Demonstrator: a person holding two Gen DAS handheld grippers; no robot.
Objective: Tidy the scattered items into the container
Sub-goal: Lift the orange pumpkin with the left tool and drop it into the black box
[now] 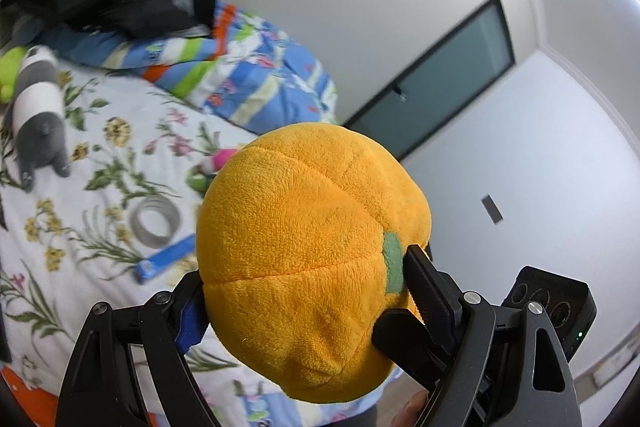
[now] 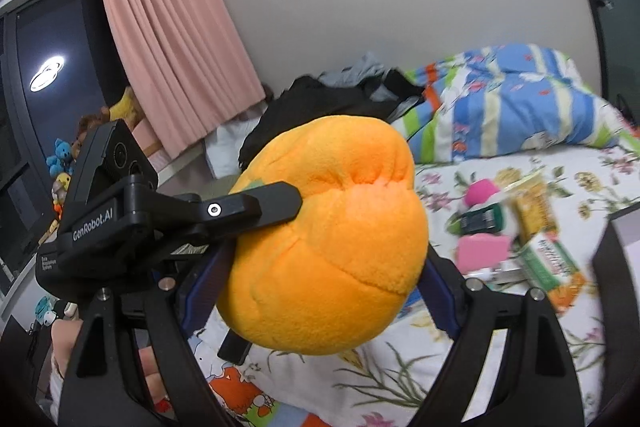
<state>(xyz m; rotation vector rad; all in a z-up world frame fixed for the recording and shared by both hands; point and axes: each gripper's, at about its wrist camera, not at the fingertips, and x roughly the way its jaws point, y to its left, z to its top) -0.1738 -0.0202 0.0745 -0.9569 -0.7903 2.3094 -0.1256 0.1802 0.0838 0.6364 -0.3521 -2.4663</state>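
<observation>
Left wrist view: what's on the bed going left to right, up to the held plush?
striped grey plush → grey tape roll → blue box → orange pumpkin plush, gripped by both the left gripper and the right gripper.

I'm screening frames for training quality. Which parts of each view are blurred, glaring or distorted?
Left wrist view: the orange plush is sharp, the tape roll and blue box behind it are smeared, and fisheye bends the wall trim. Right wrist view: the snack packets on the bed are blurred, and a lamp reflection glares in the dark window.
</observation>
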